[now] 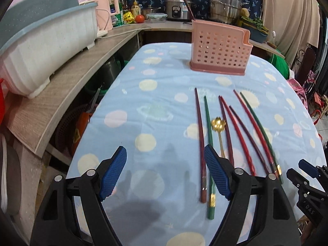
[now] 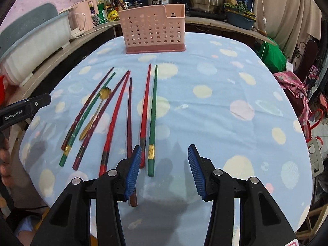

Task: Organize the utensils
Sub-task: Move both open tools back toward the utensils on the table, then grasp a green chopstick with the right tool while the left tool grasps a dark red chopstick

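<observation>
Seven thin chopsticks point(image 2: 152, 119) look light, stiff and slick (spoon point(image 2: 93, 114) at ten o'clock), so I'd pinch thick ends with both empty, spread tools, left tool point(image 1: 165, 172) and right tool point(image 2: 165, 170).

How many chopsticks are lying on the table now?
7, all on the cloth before the pink holder: two at left, dark and green; three in the middle; red and green at right. None seems hidden.
</observation>
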`<state>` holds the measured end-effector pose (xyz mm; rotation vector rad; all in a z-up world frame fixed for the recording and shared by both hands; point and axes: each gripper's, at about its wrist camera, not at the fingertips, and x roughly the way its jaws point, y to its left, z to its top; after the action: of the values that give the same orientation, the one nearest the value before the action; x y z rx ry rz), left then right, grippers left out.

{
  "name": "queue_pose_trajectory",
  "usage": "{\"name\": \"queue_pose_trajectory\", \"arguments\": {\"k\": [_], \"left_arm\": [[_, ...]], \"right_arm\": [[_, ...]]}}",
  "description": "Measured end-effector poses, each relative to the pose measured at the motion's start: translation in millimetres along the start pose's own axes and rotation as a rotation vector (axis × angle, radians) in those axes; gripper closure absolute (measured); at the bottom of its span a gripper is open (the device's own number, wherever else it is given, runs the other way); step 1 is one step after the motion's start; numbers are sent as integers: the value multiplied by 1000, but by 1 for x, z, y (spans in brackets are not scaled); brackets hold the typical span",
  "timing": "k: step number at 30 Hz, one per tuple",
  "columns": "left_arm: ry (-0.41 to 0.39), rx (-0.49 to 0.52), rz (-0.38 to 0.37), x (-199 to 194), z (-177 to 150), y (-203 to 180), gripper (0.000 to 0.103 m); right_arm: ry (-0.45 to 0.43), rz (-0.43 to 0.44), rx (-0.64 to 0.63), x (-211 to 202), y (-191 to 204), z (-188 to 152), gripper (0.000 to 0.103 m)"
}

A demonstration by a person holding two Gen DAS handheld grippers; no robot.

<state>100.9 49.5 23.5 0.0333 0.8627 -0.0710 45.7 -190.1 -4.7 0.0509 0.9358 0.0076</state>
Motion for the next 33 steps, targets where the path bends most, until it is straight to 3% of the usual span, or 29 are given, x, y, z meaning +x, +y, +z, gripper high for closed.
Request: {"name": "queue_pose_trajectory", "arguments": {"k": [4, 8, 13, 17, 20, 33], "left_arm": [[22, 5, 3, 4, -12, 2, 29], [39, 14, 7, 7, -20, 1, 29], [47, 29, 12, 8, -26, -2, 29], [59, 33, 3, 9, -29, -3, 29], [65, 37, -2, 10, -31, -5, 29], [107, 71, -29, 21, -40, -21, 30]], "right_arm": [[12, 9, 7, 6, 1, -10, 60], [22, 7, -6, 12, 4, -13, 72], [20, 8, -9, 13, 4, -14, 75], [15, 1, -15, 14, 4, -13, 84], [11, -2, -5, 15, 2, -12, 95], [17, 14, 41, 17, -8, -10, 96]]}}
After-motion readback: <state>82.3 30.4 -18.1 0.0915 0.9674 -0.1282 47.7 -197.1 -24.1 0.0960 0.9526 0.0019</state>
